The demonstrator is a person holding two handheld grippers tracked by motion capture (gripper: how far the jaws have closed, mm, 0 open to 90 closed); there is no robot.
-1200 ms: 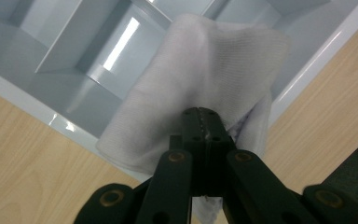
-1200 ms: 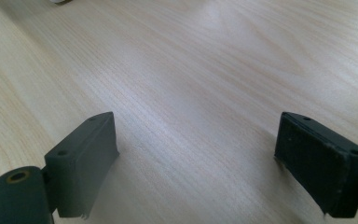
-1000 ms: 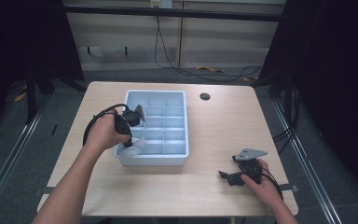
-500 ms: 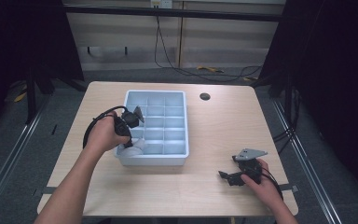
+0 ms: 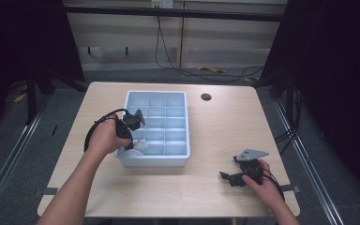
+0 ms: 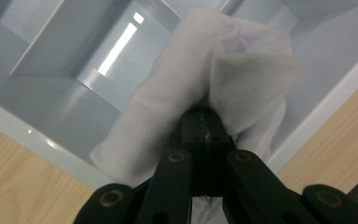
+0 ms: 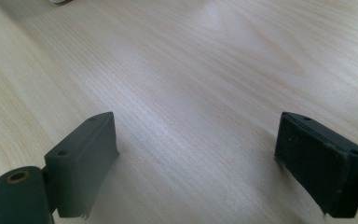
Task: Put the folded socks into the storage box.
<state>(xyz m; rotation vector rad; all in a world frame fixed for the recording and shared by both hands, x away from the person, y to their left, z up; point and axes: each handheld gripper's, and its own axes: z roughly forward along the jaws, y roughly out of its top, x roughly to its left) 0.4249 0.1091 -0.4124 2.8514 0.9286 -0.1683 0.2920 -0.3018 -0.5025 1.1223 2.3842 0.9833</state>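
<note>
Cloth (image 6: 205, 93), white and crumpled, is pinched between the closed jaws of the left gripper (image 6: 204, 122); the jaw tips sit buried in its folds, so the contact line itself is hidden. In the high view the cloth (image 5: 137, 146) lies in the near-left corner compartment of the tray (image 5: 180, 154), partly covered by the left gripper (image 5: 130, 123) and the hand around it. How much of the cloth rests on the compartment floor cannot be made out. The tray's far compartments look bare, though their floors are small and pale in the high view. Right gripper (image 7: 193, 158): jaws wide apart, nothing between them, bare table (image 7: 205, 70) below. In the high view it (image 5: 229, 177) rests at the near-right part of the table (image 5: 215, 126), well apart from the tray, its jaws too small to read there. A dark round hole (image 5: 206, 97) sits beyond the tray's far-right corner.
</note>
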